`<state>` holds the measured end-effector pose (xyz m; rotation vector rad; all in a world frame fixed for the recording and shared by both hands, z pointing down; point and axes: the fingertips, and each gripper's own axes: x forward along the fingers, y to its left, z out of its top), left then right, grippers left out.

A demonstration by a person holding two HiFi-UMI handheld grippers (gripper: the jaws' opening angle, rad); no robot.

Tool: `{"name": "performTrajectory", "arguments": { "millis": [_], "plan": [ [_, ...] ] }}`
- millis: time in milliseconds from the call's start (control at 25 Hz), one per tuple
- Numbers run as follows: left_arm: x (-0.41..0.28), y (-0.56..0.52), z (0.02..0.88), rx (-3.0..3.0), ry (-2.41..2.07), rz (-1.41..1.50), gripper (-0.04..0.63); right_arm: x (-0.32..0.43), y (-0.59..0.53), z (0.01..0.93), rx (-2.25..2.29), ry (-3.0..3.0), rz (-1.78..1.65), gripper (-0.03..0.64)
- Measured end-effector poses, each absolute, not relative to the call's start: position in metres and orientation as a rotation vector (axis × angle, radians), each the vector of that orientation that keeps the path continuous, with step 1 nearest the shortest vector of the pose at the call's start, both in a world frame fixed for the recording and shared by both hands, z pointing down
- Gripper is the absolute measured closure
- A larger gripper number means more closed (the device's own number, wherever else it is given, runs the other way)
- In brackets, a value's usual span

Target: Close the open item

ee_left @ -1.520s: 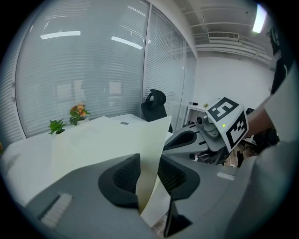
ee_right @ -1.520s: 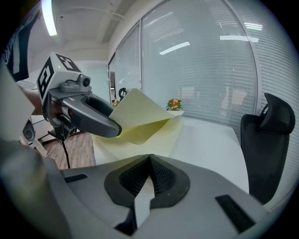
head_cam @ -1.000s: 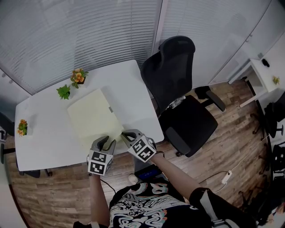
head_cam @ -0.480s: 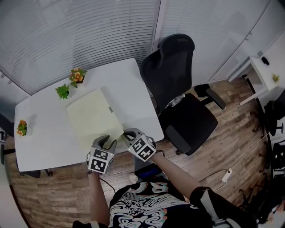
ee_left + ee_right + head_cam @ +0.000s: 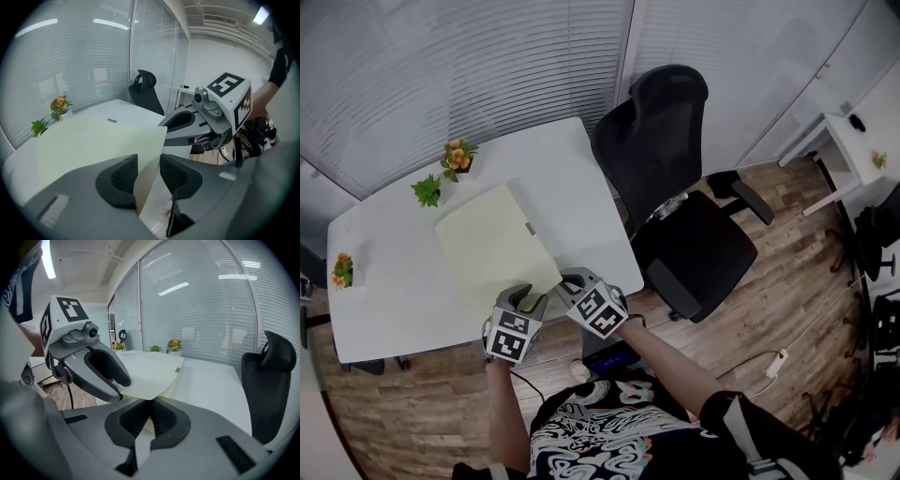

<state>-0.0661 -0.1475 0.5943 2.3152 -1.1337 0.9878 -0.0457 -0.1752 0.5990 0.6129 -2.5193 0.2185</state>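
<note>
A pale yellow-green folder lies on the white table, its thin cover lifted a little at the near corner. My right gripper is at that corner, and its jaws are shut on the cover's edge. My left gripper sits just beside it at the same near edge. Its jaws are opening, with the cover's edge passing between the pads and a gap showing on the right side.
A black office chair stands right of the table. Small potted plants sit at the far edge, and another plant at the left edge. The table's near edge is right under both grippers.
Both grippers stay at the folder's near corner. The folder has not visibly moved; the head view has only drifted slightly.
</note>
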Motion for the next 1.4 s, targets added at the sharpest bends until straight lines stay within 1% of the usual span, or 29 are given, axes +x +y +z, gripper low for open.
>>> {"name": "performTrajectory", "arguments": {
  "millis": [1400],
  "plan": [
    [-0.0658, -0.1484, 0.6001, 2.299, -1.095, 1.019, 0.453, -0.0461, -0.1749, 0.6001, 0.597, -2.514, 0.193, 0.615]
  ]
}}
